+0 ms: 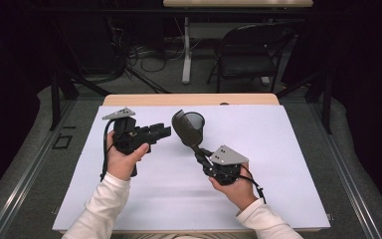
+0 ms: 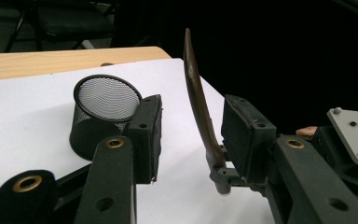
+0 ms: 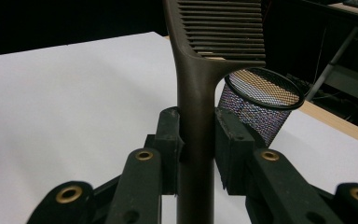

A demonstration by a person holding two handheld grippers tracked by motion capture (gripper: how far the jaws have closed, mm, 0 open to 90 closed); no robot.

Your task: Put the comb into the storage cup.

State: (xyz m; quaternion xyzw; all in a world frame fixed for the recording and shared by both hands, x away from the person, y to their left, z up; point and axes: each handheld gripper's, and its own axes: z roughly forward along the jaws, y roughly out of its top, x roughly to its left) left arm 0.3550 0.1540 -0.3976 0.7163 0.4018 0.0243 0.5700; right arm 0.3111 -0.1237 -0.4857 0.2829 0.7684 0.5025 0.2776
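A dark brown comb [image 1: 185, 128] stands tilted above the white sheet, teeth end up. My right gripper [image 1: 199, 152] is shut on its handle [image 3: 196, 107], both pads pressing it from the sides. A black mesh cup [image 1: 195, 119] stands upright just behind the comb. My left gripper [image 1: 162, 132] lies level at the comb's left and points at it. In the left gripper view the comb [image 2: 196, 93] shows edge-on in the gap between the open jaws of my left gripper [image 2: 189, 135], near the right-hand pad [image 2: 242, 130] and apart from the left-hand pad [image 2: 145, 135].
A white sheet [image 1: 278, 164] covers the wooden table [image 1: 189, 99], with bare room to the right and at the front. Beyond the far edge stand a black folding chair [image 1: 248, 50], another table's leg [image 1: 186, 50] and loose cables on the floor.
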